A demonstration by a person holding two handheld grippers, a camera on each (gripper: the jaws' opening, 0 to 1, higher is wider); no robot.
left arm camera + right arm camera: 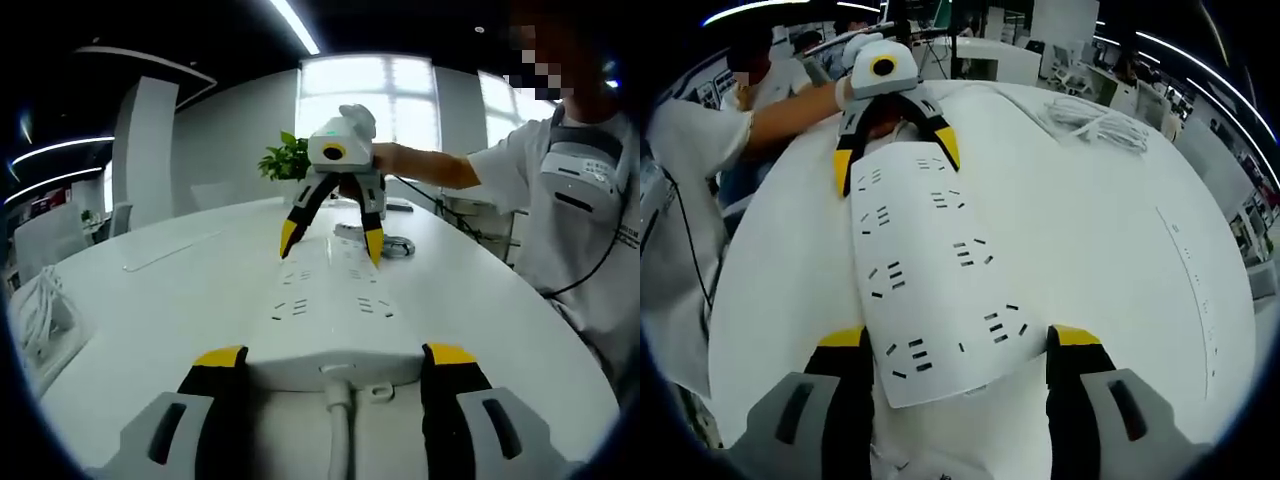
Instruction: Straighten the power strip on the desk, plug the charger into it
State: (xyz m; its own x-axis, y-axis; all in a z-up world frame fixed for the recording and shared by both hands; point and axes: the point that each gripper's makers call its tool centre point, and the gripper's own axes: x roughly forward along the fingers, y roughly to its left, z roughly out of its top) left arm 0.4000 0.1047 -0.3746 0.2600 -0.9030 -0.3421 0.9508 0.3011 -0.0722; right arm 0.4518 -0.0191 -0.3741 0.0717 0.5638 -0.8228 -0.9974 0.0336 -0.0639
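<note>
A long white power strip [330, 300] lies flat on the white table, and its cord [340, 430] leaves the end nearest me. My left gripper [335, 355] straddles that cord end, a yellow-tipped jaw pressed to each side. At the far end my right gripper [330, 240] clamps the strip in the same way. In the right gripper view the strip [925, 270] runs away from my right gripper [960, 340] to the left gripper [897, 160]. A bundle of white cable [1095, 120] lies apart from the strip; I cannot tell whether a charger is in it.
The person [570, 200] in a white shirt stands at the table's edge [730, 300]. The white cable bundle [40, 310] lies by the rim. A small grey object [398, 245] lies beyond the strip's far end. A green plant [285, 160] stands behind the table.
</note>
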